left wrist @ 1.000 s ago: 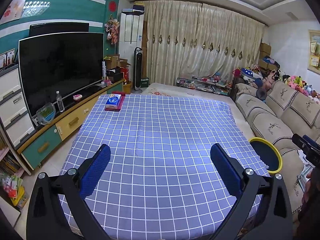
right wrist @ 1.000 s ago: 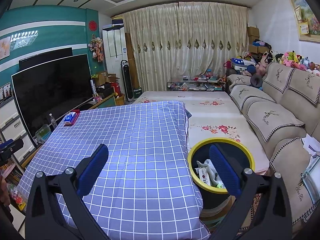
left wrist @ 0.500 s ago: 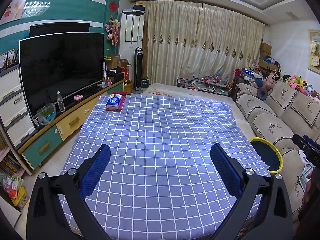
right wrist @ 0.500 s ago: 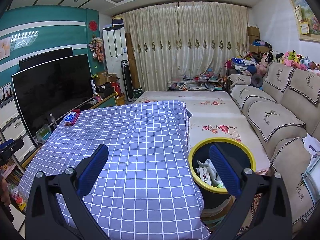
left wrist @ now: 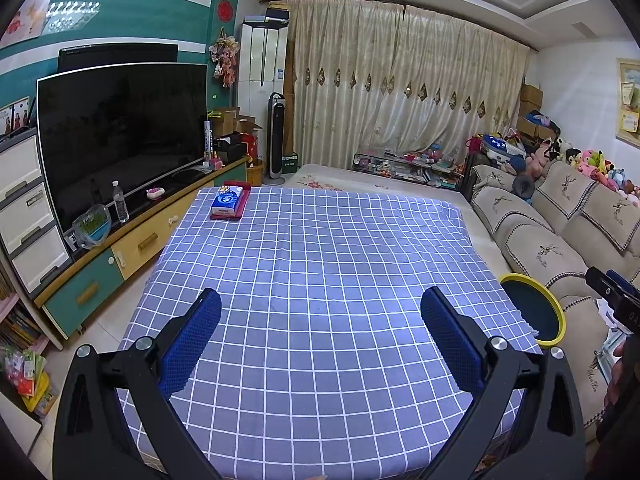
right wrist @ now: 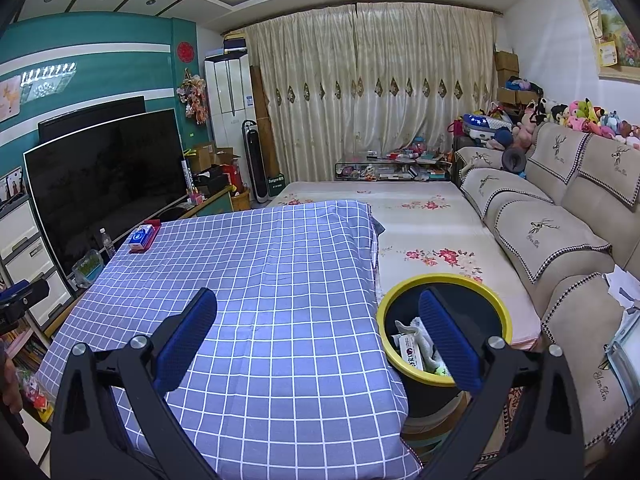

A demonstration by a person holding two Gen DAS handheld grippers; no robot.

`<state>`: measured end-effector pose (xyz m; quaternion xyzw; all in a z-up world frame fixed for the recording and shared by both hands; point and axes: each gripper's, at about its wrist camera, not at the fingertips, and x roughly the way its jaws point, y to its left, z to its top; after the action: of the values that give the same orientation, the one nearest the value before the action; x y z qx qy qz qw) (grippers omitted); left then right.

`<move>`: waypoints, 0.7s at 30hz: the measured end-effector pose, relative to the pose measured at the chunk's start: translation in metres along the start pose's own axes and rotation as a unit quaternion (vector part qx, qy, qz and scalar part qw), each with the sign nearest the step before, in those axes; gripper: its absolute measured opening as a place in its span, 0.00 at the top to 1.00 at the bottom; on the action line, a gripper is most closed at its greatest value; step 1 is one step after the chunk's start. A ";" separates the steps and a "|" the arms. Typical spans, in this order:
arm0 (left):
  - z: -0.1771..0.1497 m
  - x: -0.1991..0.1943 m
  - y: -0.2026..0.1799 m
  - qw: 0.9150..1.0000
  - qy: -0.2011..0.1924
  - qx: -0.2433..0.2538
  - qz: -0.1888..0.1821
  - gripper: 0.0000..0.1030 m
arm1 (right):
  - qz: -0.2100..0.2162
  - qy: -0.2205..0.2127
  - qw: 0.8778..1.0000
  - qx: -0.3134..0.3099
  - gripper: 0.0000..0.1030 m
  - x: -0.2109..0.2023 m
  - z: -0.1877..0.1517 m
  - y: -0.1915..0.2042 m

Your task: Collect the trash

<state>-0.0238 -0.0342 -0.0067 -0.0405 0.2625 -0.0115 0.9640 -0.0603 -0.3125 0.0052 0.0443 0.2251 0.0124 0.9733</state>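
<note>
A black trash bin with a yellow rim [right wrist: 472,280] stands on the floor at the table's right edge; it also shows in the left wrist view [left wrist: 554,304]. White wrappers and a small box [right wrist: 412,350] lie inside it. My left gripper [left wrist: 320,340] is open and empty above the blue checked tablecloth [left wrist: 328,248]. My right gripper [right wrist: 316,340] is open and empty over the table's right edge, its right finger in front of the bin.
A blue tissue pack on a red tray [left wrist: 229,204] sits at the table's far left corner. A TV [left wrist: 120,136] and cabinet stand left. A beige sofa [right wrist: 560,240] runs along the right, with a floral mat [right wrist: 420,224] between.
The left gripper's view has shifted very slightly. The right gripper has not visibly moved. Both stay open.
</note>
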 end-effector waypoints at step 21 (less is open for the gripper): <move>-0.003 0.007 -0.002 1.000 0.005 0.004 -0.001 0.04 | 0.002 0.004 1.000 0.002 0.06 0.005 -0.003 0.001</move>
<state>-0.0192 -0.0362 -0.0127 -0.0363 0.2675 -0.0136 0.9628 -0.0573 -0.3111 0.0003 0.0470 0.2289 0.0144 0.9722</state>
